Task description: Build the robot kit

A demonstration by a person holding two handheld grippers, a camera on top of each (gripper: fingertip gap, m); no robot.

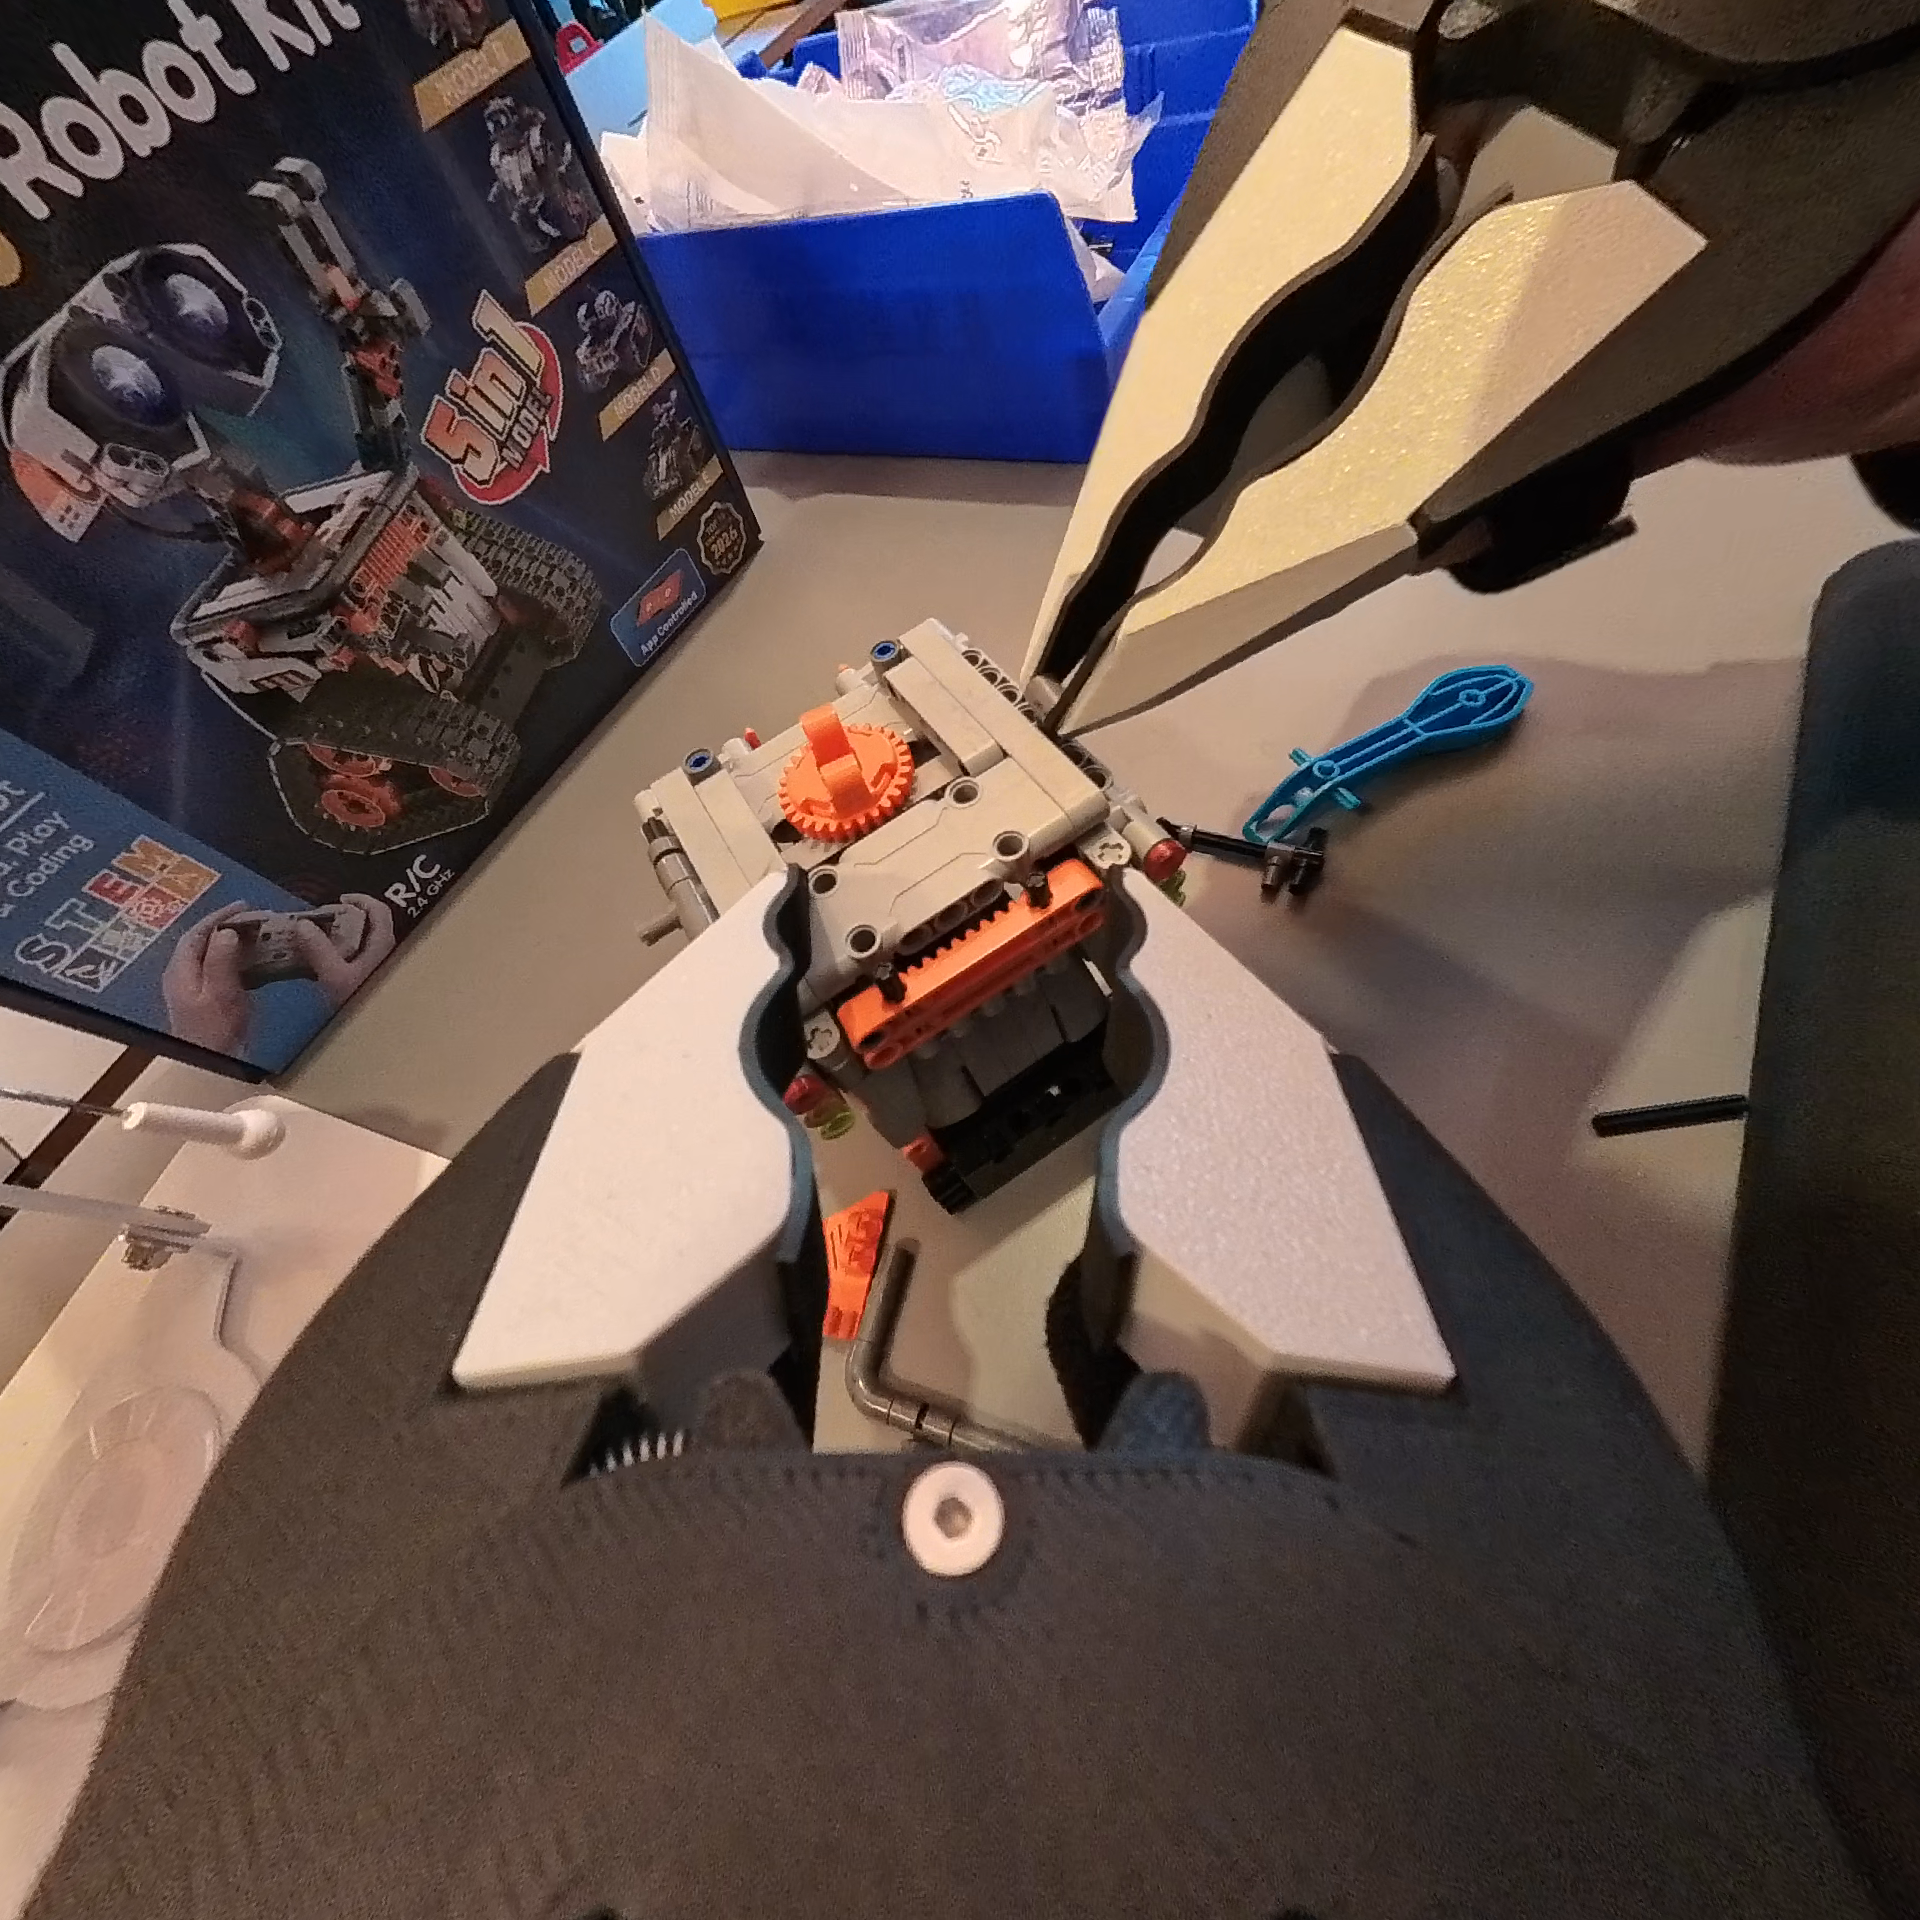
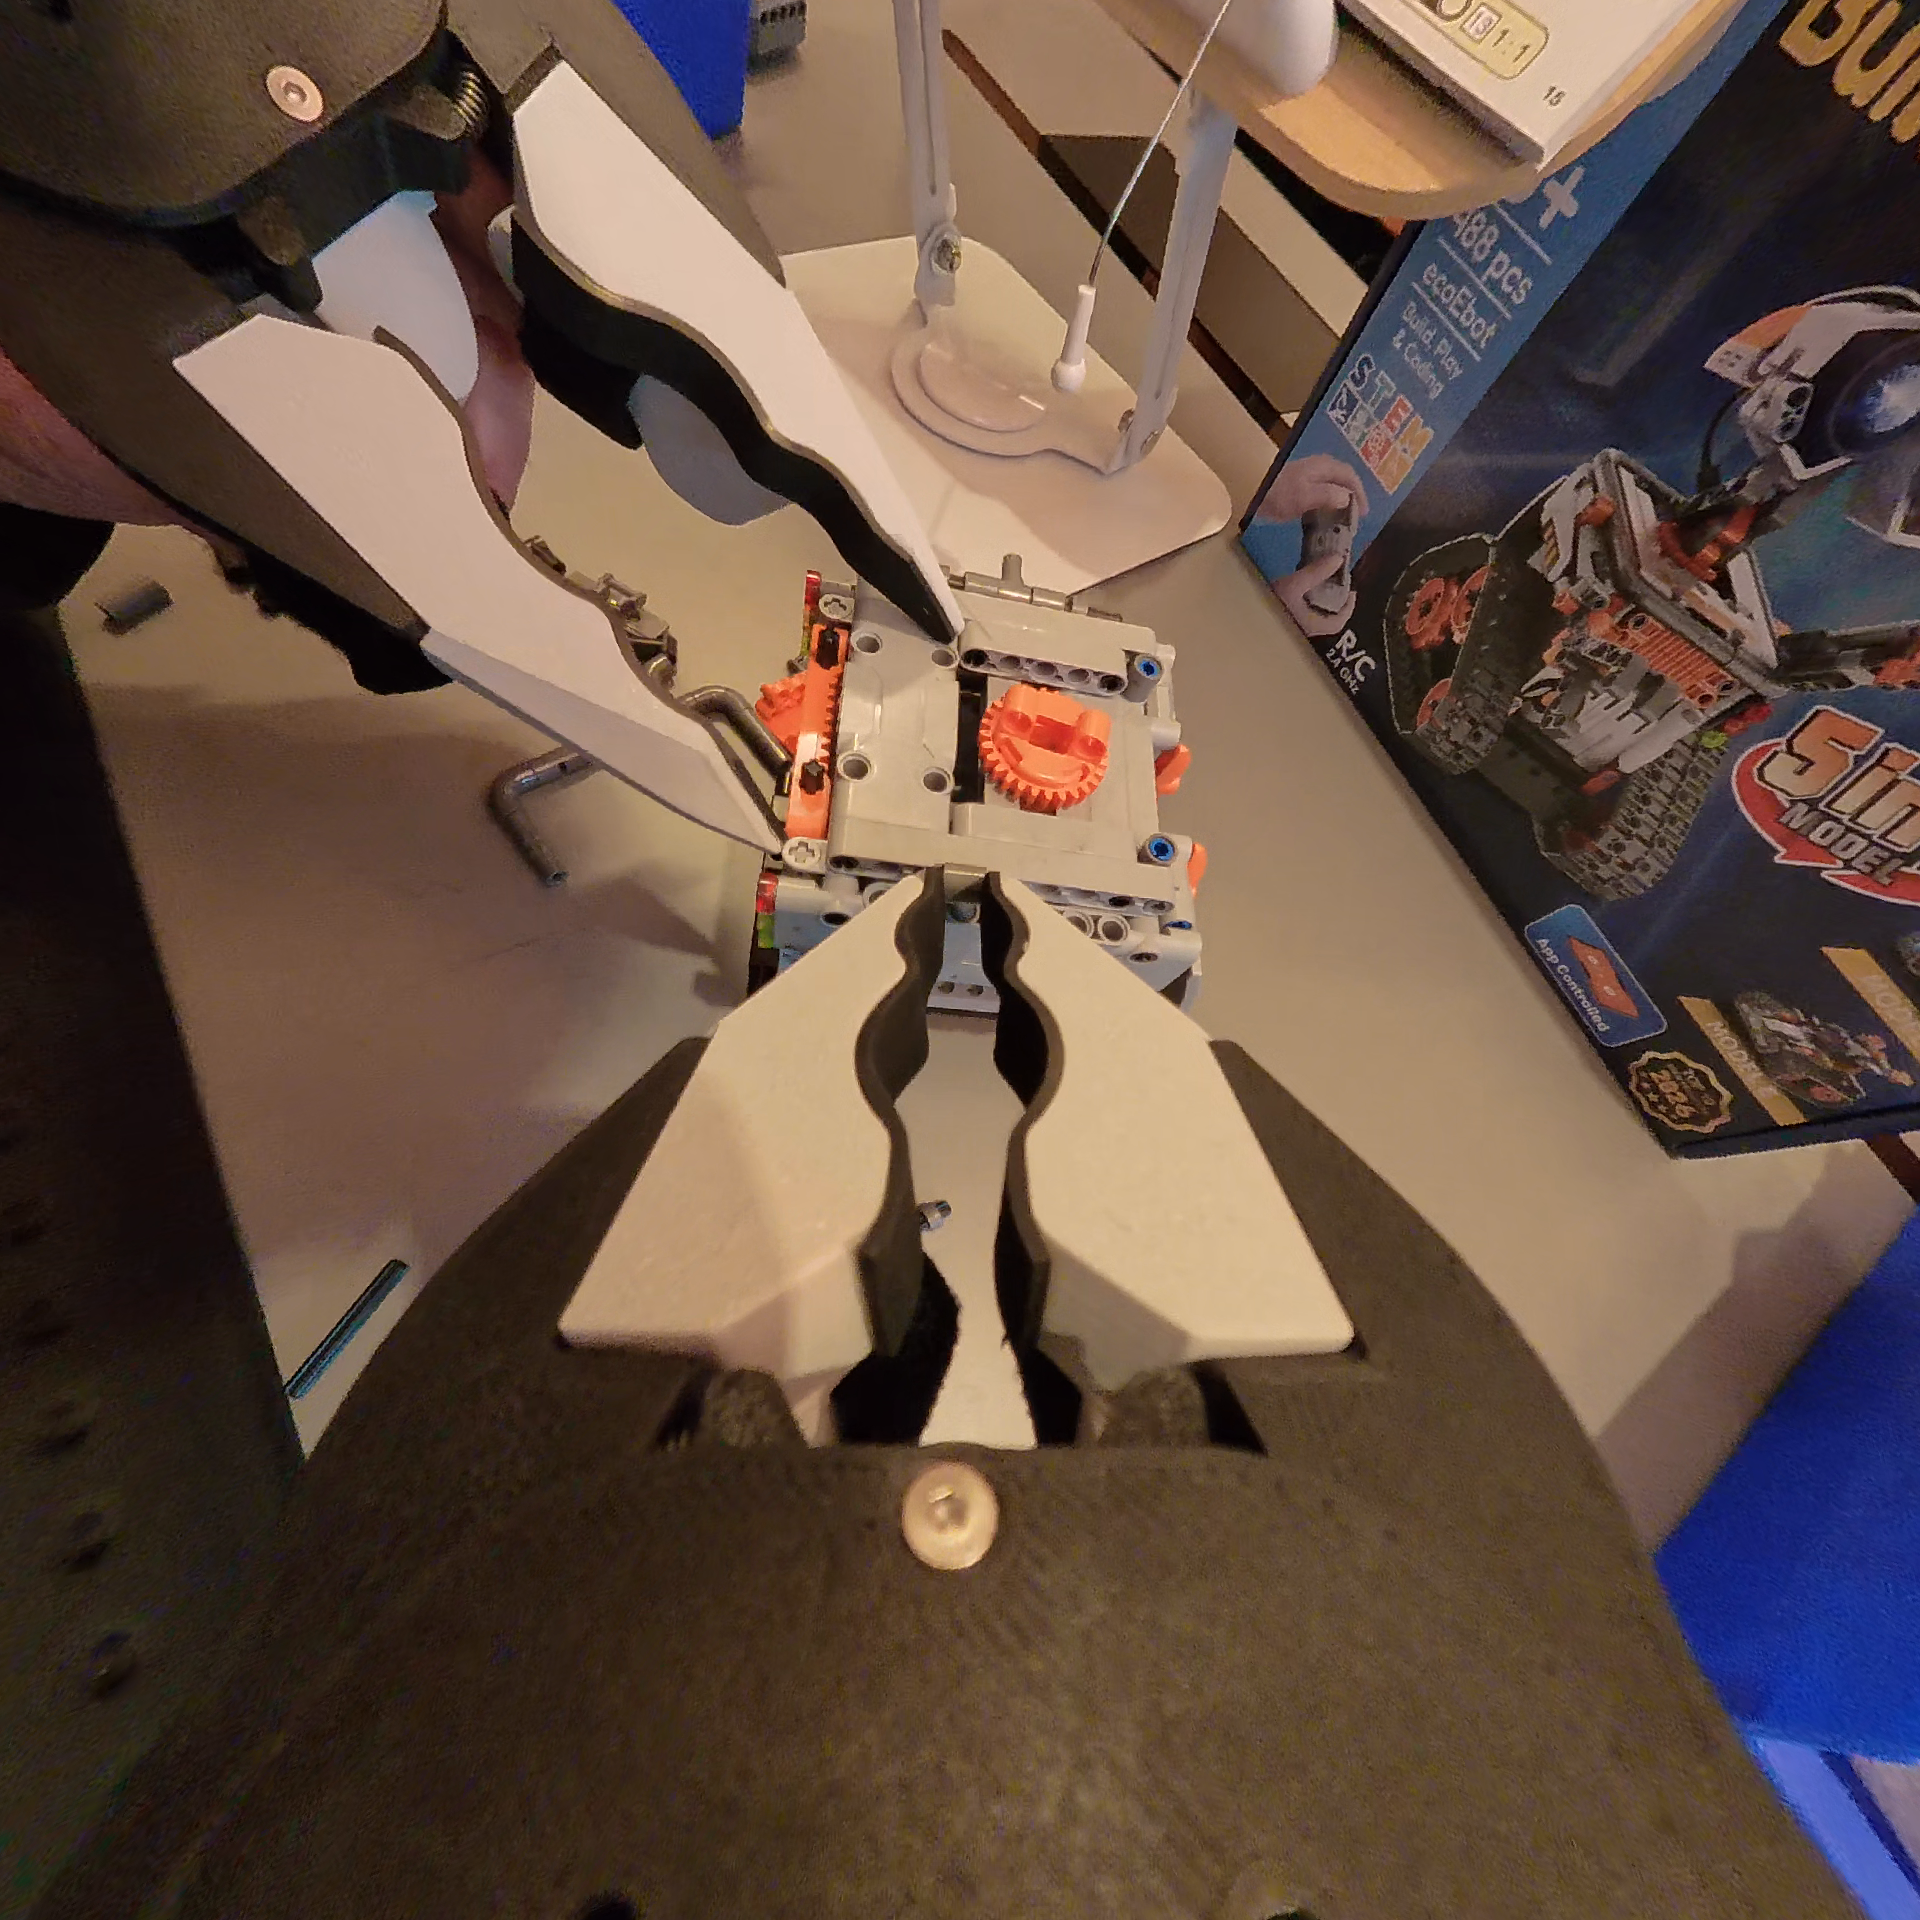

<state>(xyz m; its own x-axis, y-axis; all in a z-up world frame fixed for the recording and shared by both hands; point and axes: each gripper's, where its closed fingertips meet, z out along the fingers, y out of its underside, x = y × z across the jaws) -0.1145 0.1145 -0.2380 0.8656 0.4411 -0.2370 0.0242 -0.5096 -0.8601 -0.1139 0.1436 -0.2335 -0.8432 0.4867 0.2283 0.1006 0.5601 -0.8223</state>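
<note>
Left gripper (image 1: pixel 951 914), low centre, spread wide, fingers pressed to both sides of block model (image 1: pixel 1039 800) standing mid-frame on table (image 1: pixel 1455 987); right gripper (image 1: pixel 1049 707), upper right, nearly closed, tips apparently nipping model's far edge; blue tool (image 1: pixel 1392 748) just right.

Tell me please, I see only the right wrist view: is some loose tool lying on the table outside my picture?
Observer: Yes. A turquoise plastic spanner-shaped tool lies on the grey table, close beside the grey-and-orange brick model.
Operator: Is something near that tool?
Observer: A small black plastic connector lies at its narrow end.
Operator: And under the left gripper?
Observer: A small flat orange piece lies on the table between the fingers of the left gripper, just short of the model.
</note>
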